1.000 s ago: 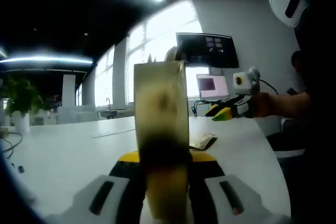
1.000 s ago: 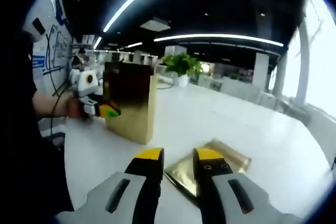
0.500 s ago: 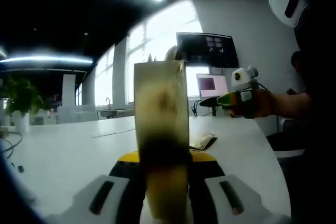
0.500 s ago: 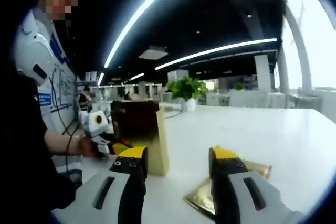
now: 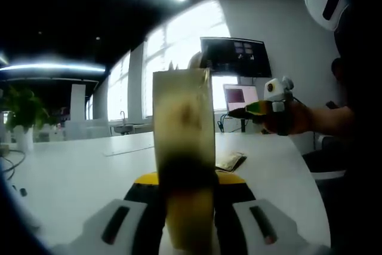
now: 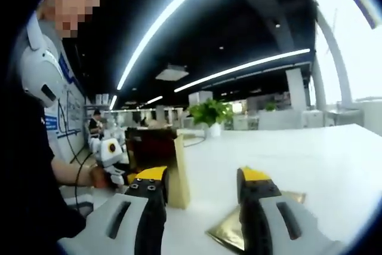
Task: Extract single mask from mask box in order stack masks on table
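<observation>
The left tool is clamped on the gold mask box, upright on the white table. The right tool hangs wide open and empty above the flat gold masks lying near the box. Each packet looks light, thin and slick, best pinched by an edge.

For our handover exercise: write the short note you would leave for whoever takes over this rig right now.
Left gripper: shut on the gold mask box, held upright on the white table.
Right gripper: open, empty, raised above the table.
Gold mask packets lie flat on the table beside the box.
Done: packets stacked.
Left: probably bring the right gripper to the box's top and pull the next one.
</observation>
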Demonstrator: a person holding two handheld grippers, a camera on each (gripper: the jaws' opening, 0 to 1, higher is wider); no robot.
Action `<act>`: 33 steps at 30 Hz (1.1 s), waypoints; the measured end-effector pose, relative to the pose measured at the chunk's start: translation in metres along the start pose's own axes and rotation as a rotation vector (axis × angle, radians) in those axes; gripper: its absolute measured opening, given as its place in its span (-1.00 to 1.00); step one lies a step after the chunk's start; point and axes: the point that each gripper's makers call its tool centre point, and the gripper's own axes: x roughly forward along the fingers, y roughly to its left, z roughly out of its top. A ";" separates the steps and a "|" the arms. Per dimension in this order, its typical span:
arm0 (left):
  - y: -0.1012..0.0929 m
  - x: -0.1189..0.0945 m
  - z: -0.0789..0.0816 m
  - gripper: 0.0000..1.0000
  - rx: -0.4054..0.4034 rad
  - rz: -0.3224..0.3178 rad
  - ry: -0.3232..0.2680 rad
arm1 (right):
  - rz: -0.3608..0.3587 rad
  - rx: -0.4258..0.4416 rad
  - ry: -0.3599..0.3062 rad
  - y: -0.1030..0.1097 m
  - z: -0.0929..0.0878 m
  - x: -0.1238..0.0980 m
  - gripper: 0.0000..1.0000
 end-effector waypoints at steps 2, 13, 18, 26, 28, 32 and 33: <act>0.000 0.000 0.000 -0.34 -0.001 0.000 0.000 | -0.001 -0.008 0.000 0.000 0.001 0.000 -0.18; -0.001 0.000 0.004 -0.35 -0.003 -0.004 -0.019 | -0.026 -0.033 -0.004 -0.004 0.005 -0.001 -0.26; -0.001 0.000 0.004 -0.34 0.006 -0.004 -0.018 | -0.024 -0.049 -0.009 -0.004 0.011 -0.001 -0.29; -0.001 0.000 0.003 -0.34 0.015 -0.002 -0.011 | 0.015 -0.098 0.033 0.008 0.017 0.006 -0.32; -0.001 0.000 0.003 -0.34 0.016 -0.002 -0.011 | 0.028 -0.104 0.029 0.012 0.021 0.009 -0.32; -0.001 0.000 0.002 -0.34 0.017 -0.001 -0.011 | 0.047 -0.130 0.027 0.016 0.032 0.013 -0.29; -0.001 0.000 0.002 -0.34 0.017 -0.001 -0.011 | 0.052 -0.134 0.026 0.017 0.035 0.014 -0.28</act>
